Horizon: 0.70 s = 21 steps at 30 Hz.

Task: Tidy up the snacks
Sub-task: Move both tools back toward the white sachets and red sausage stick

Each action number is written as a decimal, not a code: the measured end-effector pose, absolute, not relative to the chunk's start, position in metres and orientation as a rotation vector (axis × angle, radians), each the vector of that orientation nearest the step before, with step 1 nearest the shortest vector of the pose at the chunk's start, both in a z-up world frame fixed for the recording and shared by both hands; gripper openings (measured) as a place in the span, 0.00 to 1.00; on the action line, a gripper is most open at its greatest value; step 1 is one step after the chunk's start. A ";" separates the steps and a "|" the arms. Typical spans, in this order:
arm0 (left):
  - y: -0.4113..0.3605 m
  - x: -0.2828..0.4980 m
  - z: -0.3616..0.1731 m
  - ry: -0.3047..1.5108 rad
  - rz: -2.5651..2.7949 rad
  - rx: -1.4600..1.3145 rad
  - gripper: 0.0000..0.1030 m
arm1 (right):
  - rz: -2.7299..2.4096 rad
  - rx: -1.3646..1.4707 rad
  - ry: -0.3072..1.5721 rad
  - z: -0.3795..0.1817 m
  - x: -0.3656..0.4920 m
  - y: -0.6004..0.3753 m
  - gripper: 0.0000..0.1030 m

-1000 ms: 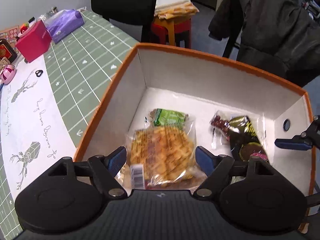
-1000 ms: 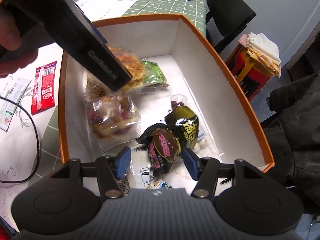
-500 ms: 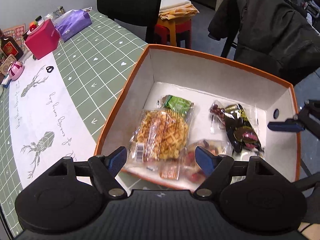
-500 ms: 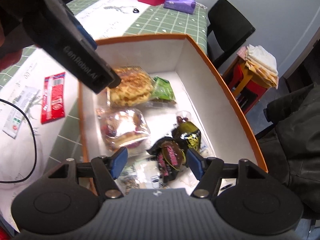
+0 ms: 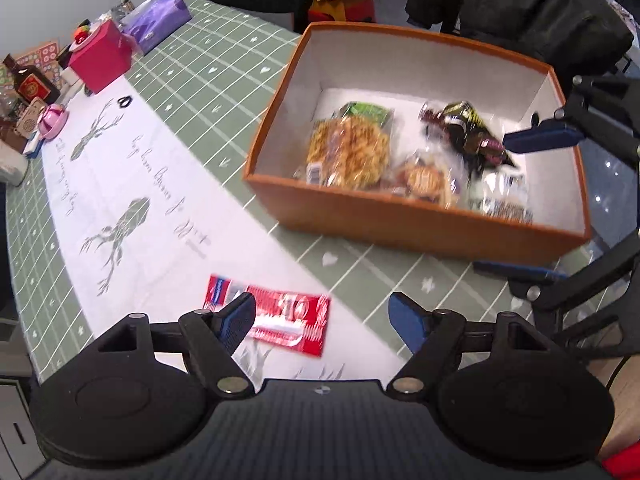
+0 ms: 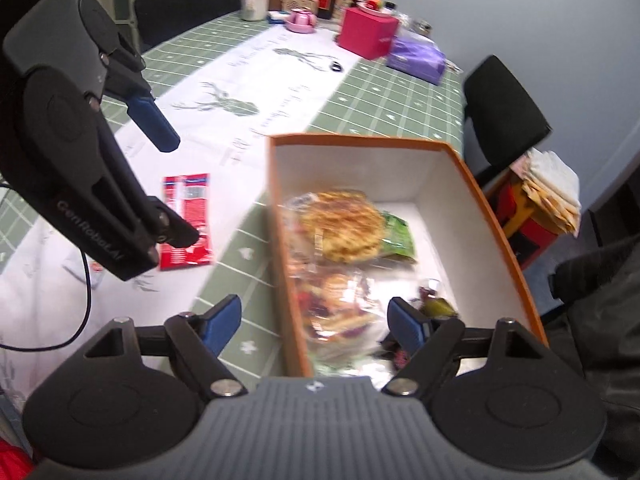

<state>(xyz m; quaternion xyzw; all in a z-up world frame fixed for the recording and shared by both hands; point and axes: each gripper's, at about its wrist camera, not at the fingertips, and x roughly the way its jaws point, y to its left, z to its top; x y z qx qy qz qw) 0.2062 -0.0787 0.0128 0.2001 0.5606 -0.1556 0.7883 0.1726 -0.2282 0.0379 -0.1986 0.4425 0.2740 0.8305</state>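
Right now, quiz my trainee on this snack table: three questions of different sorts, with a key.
1. True or false: the red snack packet lies inside the orange box.
2. Multiple choice: the waffle pack in the box partly covers which item? A) the green packet B) a banana C) a soda can
3. Fill in: the left gripper and the right gripper are both ____ and hold nothing.

Key: 1. False, it lies on the tablecloth outside the box. 2. A. 3. open.
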 end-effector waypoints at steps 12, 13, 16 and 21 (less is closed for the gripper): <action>-0.008 0.161 -0.015 1.286 -0.294 0.391 0.66 | 0.703 -0.446 0.961 0.013 0.152 -0.165 0.77; -0.003 0.159 -0.018 1.291 -0.291 0.375 0.63 | 0.708 -0.446 0.964 0.010 0.152 -0.160 0.77; 0.014 0.154 -0.030 1.307 -0.266 0.309 0.63 | 0.716 -0.444 0.976 0.002 0.153 -0.149 0.77; 0.038 0.153 -0.046 1.324 -0.233 0.190 0.76 | 0.721 -0.428 0.991 -0.014 0.157 -0.134 0.77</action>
